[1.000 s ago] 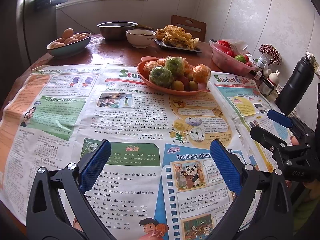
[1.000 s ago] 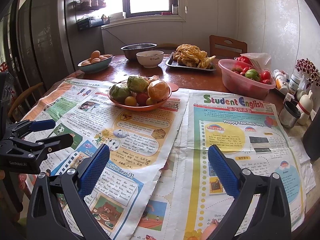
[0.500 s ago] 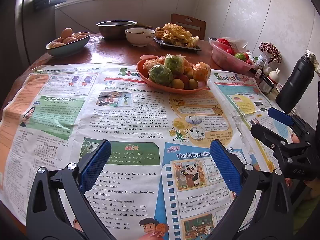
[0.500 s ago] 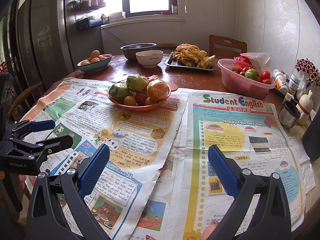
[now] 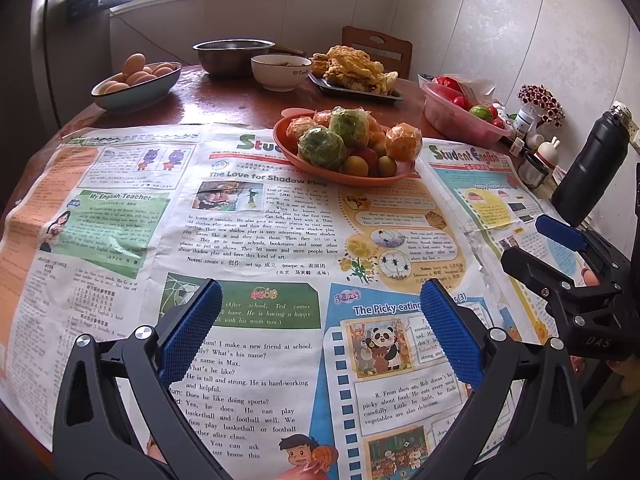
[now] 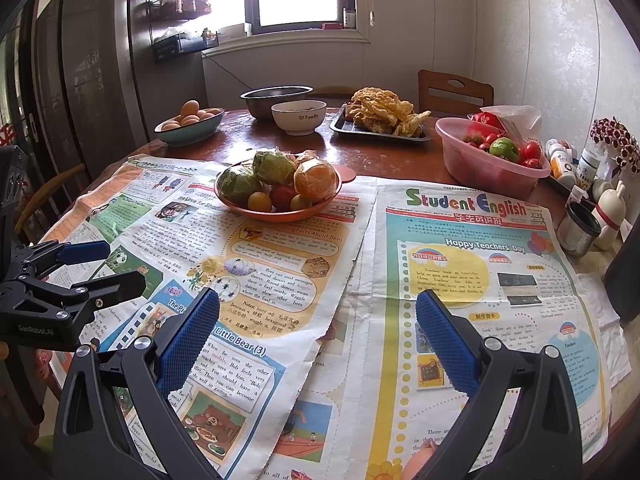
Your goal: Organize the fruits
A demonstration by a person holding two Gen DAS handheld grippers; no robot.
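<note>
An orange plate (image 5: 316, 170) (image 6: 280, 216) piled with fruit sits mid-table on spread newspapers. On it lie two wrapped green fruits (image 5: 322, 148) (image 6: 240, 184), wrapped oranges (image 5: 404, 142) (image 6: 314, 178), small yellow fruits (image 5: 355, 165) (image 6: 259, 201) and a red one (image 6: 282, 196). My left gripper (image 5: 320, 330) hovers open over the newspaper near the table's front, well short of the plate. My right gripper (image 6: 318, 332) is open too, to the right of the left one, nothing between its fingers. Each gripper shows at the edge of the other's view.
Behind the plate stand a bowl of eggs (image 5: 136, 84), a steel bowl (image 5: 234, 54), a white bowl (image 5: 280, 72) and a tray of fried food (image 5: 354, 74). A pink tub of tomatoes (image 6: 490, 156) sits at right, with small jars and a black flask (image 5: 592, 164) near the wall.
Both views have shifted slightly; the plate appears a little farther up in each. Both grippers stay open and hold nothing.
</note>
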